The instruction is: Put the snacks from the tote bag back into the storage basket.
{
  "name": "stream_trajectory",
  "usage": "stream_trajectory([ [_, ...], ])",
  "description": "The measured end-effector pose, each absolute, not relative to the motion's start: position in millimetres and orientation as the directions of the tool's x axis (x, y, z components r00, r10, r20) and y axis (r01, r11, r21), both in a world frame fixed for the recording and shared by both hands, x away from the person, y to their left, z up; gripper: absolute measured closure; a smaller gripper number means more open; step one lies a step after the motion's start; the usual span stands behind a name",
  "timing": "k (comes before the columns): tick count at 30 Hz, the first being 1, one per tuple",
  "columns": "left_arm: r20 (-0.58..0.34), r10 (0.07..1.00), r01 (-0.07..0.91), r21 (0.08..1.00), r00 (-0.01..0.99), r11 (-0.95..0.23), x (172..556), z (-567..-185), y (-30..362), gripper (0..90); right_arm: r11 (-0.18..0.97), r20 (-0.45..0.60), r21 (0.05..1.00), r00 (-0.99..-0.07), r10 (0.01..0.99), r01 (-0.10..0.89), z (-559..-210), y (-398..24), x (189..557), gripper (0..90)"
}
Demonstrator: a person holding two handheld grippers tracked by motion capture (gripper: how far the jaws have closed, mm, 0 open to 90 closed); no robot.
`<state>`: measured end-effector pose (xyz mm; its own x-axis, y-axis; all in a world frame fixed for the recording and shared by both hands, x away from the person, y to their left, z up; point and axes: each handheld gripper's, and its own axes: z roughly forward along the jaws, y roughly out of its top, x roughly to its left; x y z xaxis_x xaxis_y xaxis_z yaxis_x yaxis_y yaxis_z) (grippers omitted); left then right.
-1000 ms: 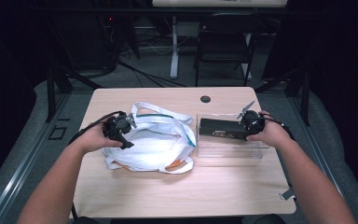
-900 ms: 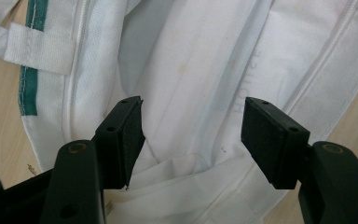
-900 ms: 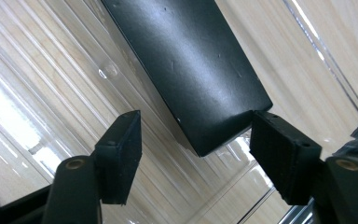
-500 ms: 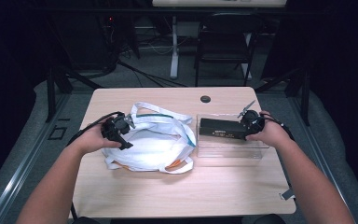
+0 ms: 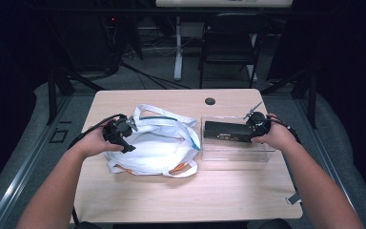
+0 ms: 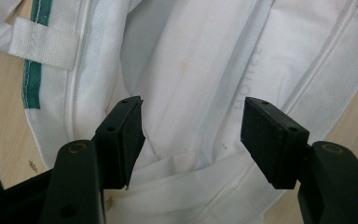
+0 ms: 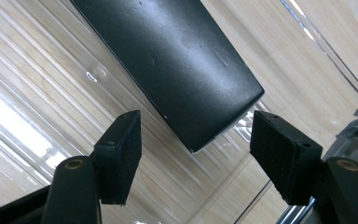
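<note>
- The left gripper (image 5: 119, 135) hovers over the left part of a white cloth bag (image 5: 157, 145), which lies crumpled on the wooden table (image 5: 181, 191), left of centre.
- In the left gripper view its jaws stand apart, with the bag's white fabric (image 6: 191, 70) between and beneath them; whether the pads touch the cloth cannot be told.
- A green stripe (image 6: 33, 74) runs along one edge of the bag (something orange peeks out at its lower edge in the high view).
- The right gripper (image 5: 257, 127) sits at the right end of a long black box (image 5: 226, 134).
- That box lies in a clear plastic tray (image 5: 233, 155) on the table's right side.
- In the right gripper view the jaws are wide apart, the box's end (image 7: 186, 70) between them but not pressed.
</note>
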<state>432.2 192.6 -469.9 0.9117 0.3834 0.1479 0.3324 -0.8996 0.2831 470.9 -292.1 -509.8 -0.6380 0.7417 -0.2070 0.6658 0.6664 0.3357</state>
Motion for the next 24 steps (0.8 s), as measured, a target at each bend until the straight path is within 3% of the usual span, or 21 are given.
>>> stream_trajectory([
  [24,0.144,0.395,0.346,0.281,0.907,-0.895,431,-474,197,38.3,0.613,-0.174,0.36,-0.595,0.785,0.703,-516,-280,479,33.4],
])
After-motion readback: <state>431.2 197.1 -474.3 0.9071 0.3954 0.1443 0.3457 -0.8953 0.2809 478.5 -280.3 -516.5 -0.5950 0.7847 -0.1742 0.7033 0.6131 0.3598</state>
